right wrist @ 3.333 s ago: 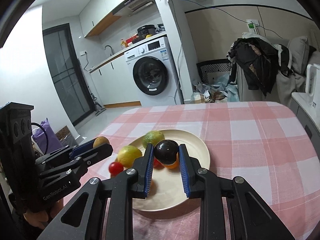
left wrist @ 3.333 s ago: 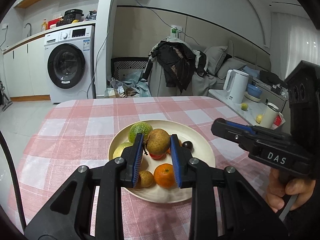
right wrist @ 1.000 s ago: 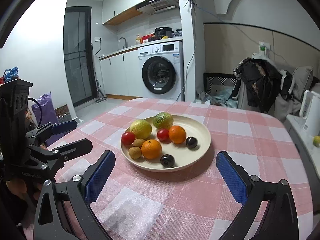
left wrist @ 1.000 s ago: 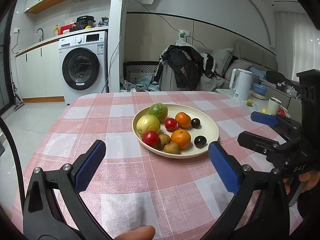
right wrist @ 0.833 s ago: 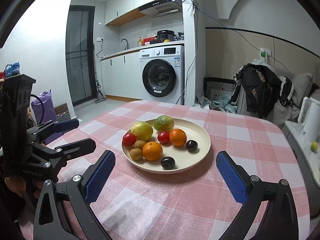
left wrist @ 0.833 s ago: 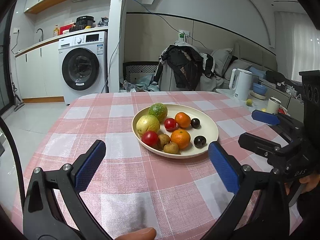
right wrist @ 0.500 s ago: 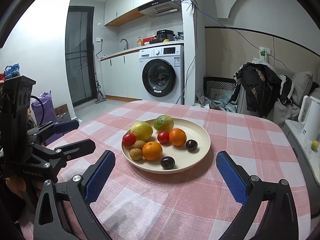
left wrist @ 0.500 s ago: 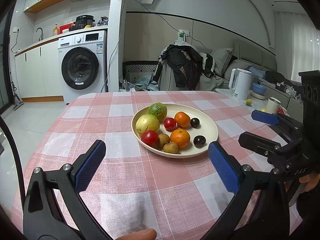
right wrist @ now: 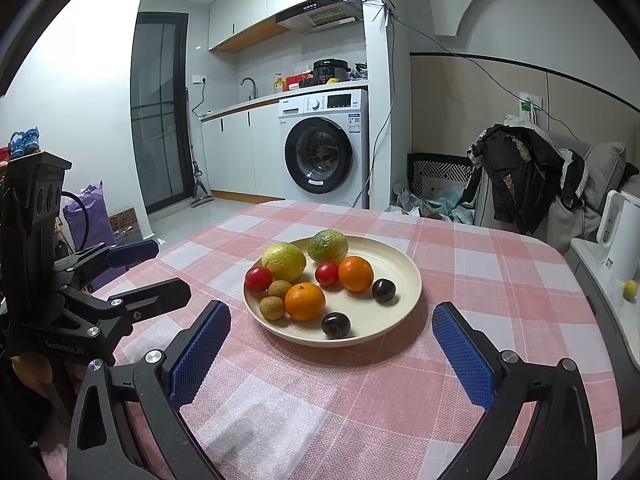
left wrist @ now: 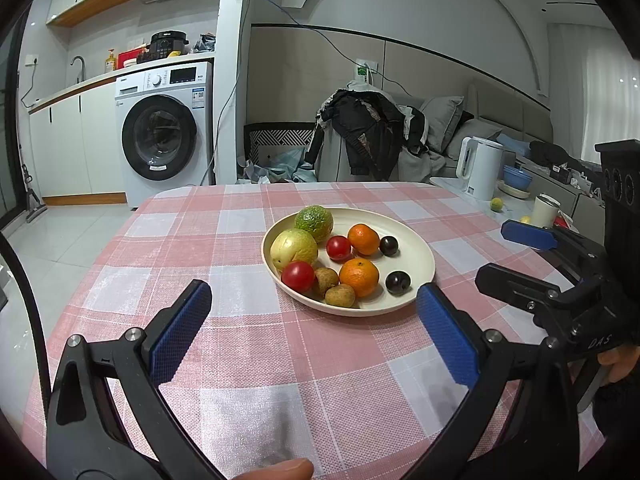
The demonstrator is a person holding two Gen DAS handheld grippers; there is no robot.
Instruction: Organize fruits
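All the fruits sit together on the plate [left wrist: 416,246] on the checked surface [left wrist: 240,340] (the job looks done), so both tongs, left [left wrist: 316,322] and right [right wrist: 332,344], hang wide apart with nothing in them.

Your left wrist camera looks forward over the table [left wrist: 248,344] from its near left edge, toward the sofa wall. Your right wrist camera looks from the near right edge, toward the kitchen. Both sit back from the plate [left wrist: 420,252] [right wrist: 404,264], which they share, along with the washer [left wrist: 160,140] [right wrist: 320,152].
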